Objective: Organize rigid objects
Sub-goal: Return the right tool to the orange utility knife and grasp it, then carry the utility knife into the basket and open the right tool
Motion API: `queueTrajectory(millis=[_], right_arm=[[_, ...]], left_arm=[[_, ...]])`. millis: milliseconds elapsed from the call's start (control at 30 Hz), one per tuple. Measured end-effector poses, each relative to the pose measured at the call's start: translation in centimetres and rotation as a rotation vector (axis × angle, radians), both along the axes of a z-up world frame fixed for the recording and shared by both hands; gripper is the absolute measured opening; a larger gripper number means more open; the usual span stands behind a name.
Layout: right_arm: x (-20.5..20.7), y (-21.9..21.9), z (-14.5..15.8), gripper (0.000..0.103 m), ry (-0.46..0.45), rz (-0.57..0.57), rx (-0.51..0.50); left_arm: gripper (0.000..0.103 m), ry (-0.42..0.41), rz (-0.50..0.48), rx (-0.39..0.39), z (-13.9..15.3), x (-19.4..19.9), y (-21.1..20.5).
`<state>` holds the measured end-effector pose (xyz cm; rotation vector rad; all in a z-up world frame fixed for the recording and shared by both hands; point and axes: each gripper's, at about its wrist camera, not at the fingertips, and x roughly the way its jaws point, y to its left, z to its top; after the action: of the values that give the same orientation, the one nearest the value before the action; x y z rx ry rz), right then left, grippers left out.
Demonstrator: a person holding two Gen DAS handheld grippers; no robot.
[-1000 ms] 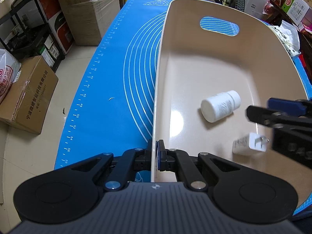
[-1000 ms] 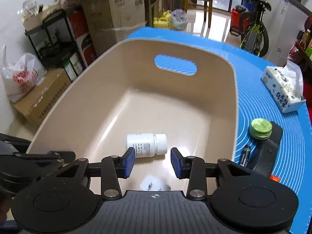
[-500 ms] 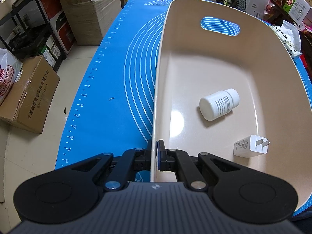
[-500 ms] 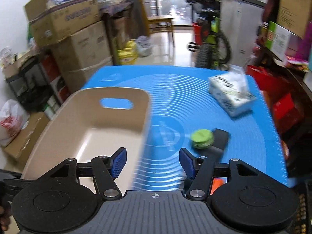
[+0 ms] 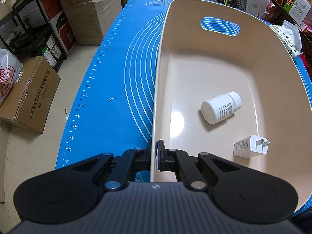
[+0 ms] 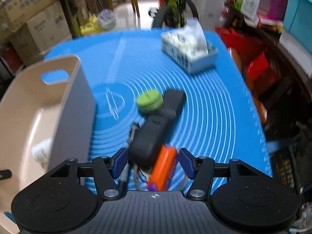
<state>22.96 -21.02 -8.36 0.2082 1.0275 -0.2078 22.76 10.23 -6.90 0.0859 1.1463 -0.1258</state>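
Cluttered storeroom vibe all round, cardboard boxes (image 5: 87,9) stacked at the back and a blue mat (image 5: 109,89) with white rings covering the table. Left gripper (image 5: 155,157) is clenched right on the near wall of the beige bin (image 5: 195,62), one pad outside and one inside, pinching the rim. Inside the bin, a white pill bottle (image 5: 221,108) lies on its side about mid-floor, and a white plug adapter (image 5: 250,146) sits nearer the camera, prongs pointing right, well apart from the bottle. Right gripper (image 6: 151,164) is over the mat just beside the bin's right wall, jaws apart but closing in a bit, pads not pressing on anything I can see. Between and just past its fingers there's an orange thing (image 6: 162,170), blurry so can't say what exactly, lying against a long black case (image 6: 156,128). A thin pen-like item (image 6: 132,134) lies along the case's left side. Green round tin (image 6: 149,101) rests at the case's far end, touching it. Farther out, a tissue box (image 6: 188,52) sits near the mat's far right corner.
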Motion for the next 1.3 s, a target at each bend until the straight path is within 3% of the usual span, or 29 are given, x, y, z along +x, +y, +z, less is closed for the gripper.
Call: queueTrajectory(millis=[167, 333, 733, 800, 833, 967, 1300], right_arm=[[-0.1, -1.0, -2.1, 0.061, 0.07, -0.042, 0.064], [0.1, -1.3, -3.2, 0.06, 0.085, -0.053, 0.08], [1.2, -1.1, -5.1, 0.05, 0.15, -0.04, 0.056], [1.3, -1.6, -5.4, 0.049, 0.152, -0.059, 0.088], [1.3, -1.8, -5.6, 0.042, 0.151, -0.064, 0.097], [1.2, -2.0, -5.4, 0.031, 0.14, -0.075, 0.109], [0.0, -2.7, -3.3, 0.031, 0.067, -0.098, 0.133]], left_arm=[[0.005, -0.001, -0.001, 0.002, 0.0, 0.0, 0.0], [0.005, -0.001, 0.0, 0.0, 0.0, 0.0, 0.0], [0.005, -0.003, 0.001, -0.005, 0.1, 0.0, 0.1], [0.005, -0.002, 0.002, -0.005, 0.1, 0.0, 0.1], [0.005, -0.002, 0.002, -0.005, 0.1, 0.0, 0.1], [0.005, -0.002, 0.002, -0.005, 0.1, 0.0, 0.1], [0.005, -0.002, 0.004, -0.007, 0.1, 0.0, 0.1]])
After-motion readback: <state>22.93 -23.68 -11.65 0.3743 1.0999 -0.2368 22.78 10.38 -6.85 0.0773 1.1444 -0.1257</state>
